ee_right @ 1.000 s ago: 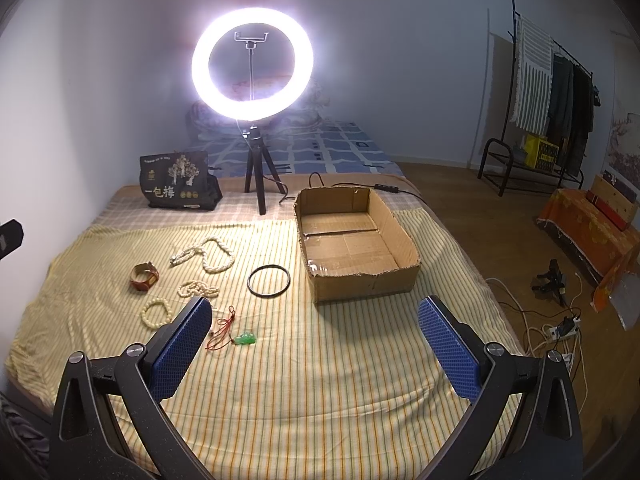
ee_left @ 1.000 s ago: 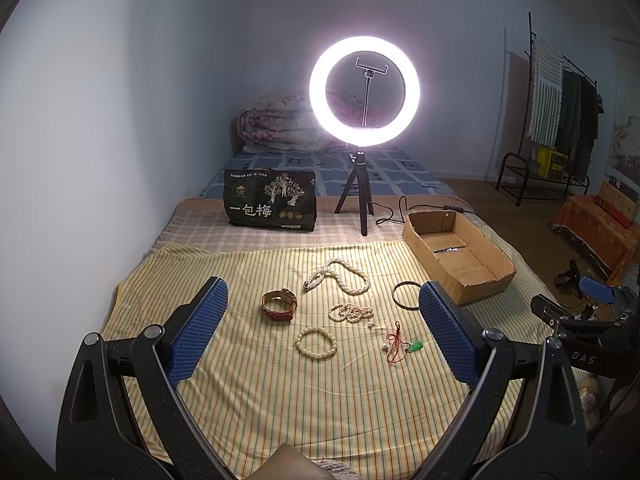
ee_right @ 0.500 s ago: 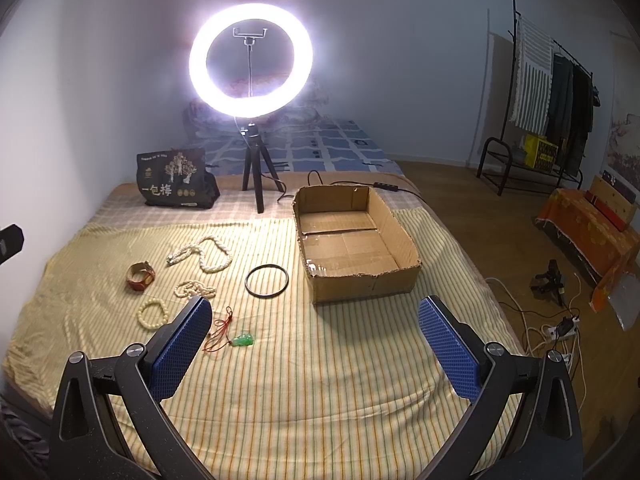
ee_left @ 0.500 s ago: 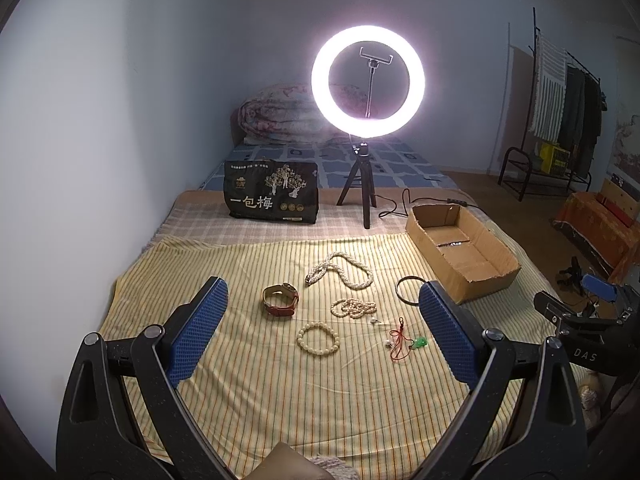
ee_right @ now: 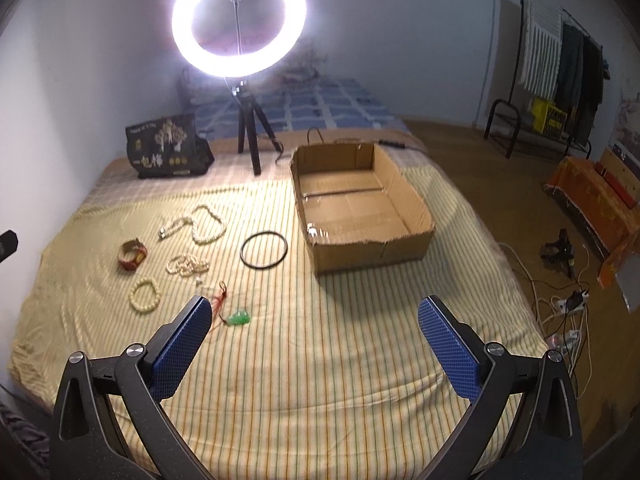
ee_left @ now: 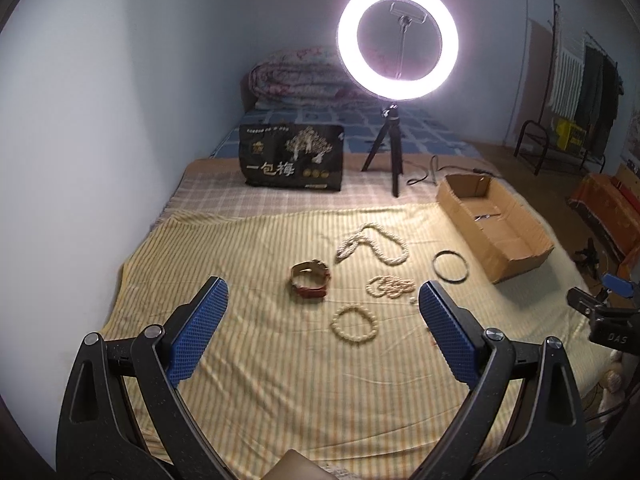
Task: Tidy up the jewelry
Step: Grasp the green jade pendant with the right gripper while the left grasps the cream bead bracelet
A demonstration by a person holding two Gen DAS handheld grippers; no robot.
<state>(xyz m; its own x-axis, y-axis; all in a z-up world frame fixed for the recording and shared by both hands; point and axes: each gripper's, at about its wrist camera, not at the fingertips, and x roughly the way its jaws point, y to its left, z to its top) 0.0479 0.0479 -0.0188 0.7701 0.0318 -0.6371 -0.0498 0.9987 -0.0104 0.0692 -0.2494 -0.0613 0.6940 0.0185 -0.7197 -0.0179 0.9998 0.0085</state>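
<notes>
Left gripper [ee_left: 323,300]: black frame, blue textured pads, jaws wide apart, nothing between them. Held above the near part of the yellow striped bedspread [ee_left: 256,380], lower half of the left wrist view.

Right gripper [ee_right: 314,316]: same make, jaws wide apart, empty. Lower half of the right wrist view, over bare striped cloth.

Jewelry, all lying loose on the bedspread, untouched by either gripper:
- One cream round-bead bracelet [ee_left: 354,325], centre of the left view, framed between the left jaws.
- One brown leather strap watch, coiled [ee_left: 310,280], just above and left of it.
- One small heap of pearl-coloured beads [ee_left: 390,286], just inside the left gripper's right-hand pad.
- One long cream twisted-bead necklace in an open loop [ee_left: 380,242], above the heap.
- One thin black ring bangle [ee_left: 450,266], above the right-hand pad, between the necklace and the box.
- One green pendant on a red cord [ee_right: 238,317], just right of the right gripper's left-hand pad; in the left view mostly hidden behind a pad.
- Some tiny pale pieces [ee_right: 199,281] below the heap; count unclear.

Total: six clear pieces.

One open brown cardboard box [ee_right: 372,254], shallow, centre of the right view, above the gap between the right jaws; no jewelry visible inside.

One lit white ring light on a black tripod [ee_right: 239,20], top of frame. One black printed bag [ee_left: 292,159] left of the tripod.
</notes>
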